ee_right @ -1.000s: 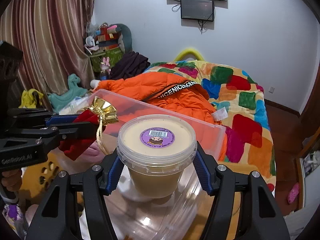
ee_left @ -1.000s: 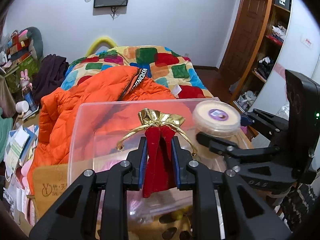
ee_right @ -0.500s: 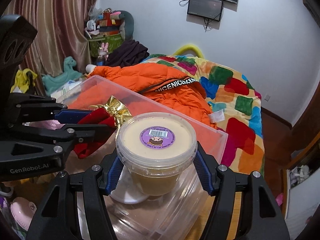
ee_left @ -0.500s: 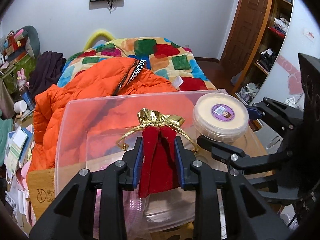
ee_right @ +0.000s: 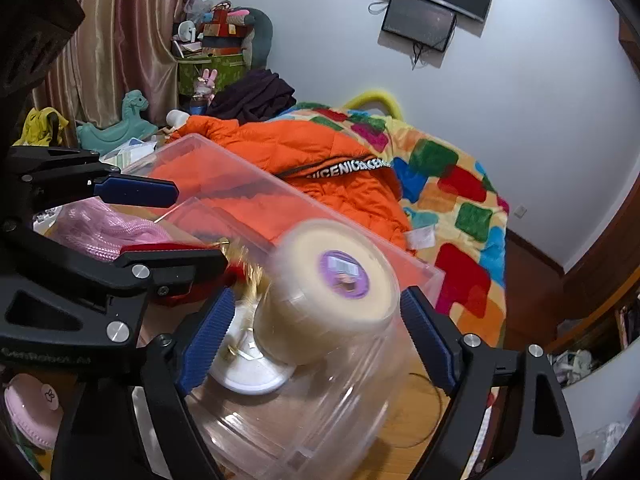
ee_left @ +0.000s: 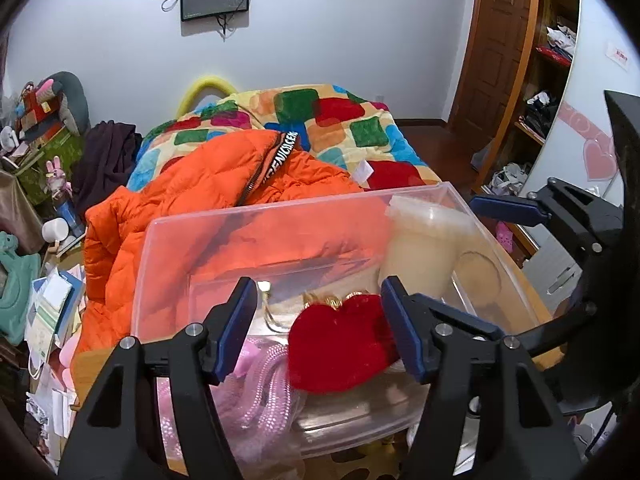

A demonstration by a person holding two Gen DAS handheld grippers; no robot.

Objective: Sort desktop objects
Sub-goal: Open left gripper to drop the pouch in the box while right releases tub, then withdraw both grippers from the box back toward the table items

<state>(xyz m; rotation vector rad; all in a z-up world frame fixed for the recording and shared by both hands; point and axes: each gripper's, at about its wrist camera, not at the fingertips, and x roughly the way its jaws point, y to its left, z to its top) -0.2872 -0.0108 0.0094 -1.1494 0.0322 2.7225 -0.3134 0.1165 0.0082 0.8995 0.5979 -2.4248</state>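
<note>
A clear plastic bin (ee_left: 280,216) fills the foreground. A red velvet pouch (ee_left: 340,344) with a gold top lies loose in it, below my left gripper (ee_left: 318,304). That gripper's jaws are opening; the left pad stands clear of the pouch. In the right wrist view a cream-filled tub (ee_right: 328,292) with a purple label is tilted and blurred, dropping into the bin (ee_right: 260,176) between the spread pads of my right gripper (ee_right: 316,300), whose jaws are also opening. The tub (ee_left: 424,248) shows at the bin's right end. The left gripper's fingers (ee_right: 136,192) reach in from the left.
A pink braided cord (ee_left: 264,384) and a white lid (ee_right: 252,376) lie in the bin. An orange jacket (ee_left: 208,184) and a colourful quilt (ee_left: 340,120) cover the bed behind. Papers (ee_left: 48,312) pile up on the left; a pink case (ee_right: 32,412) sits nearby.
Both grippers have opened. The red pouch has dropped from the left pads into the bin. The tub has left the right pads and tips over into the bin.
</note>
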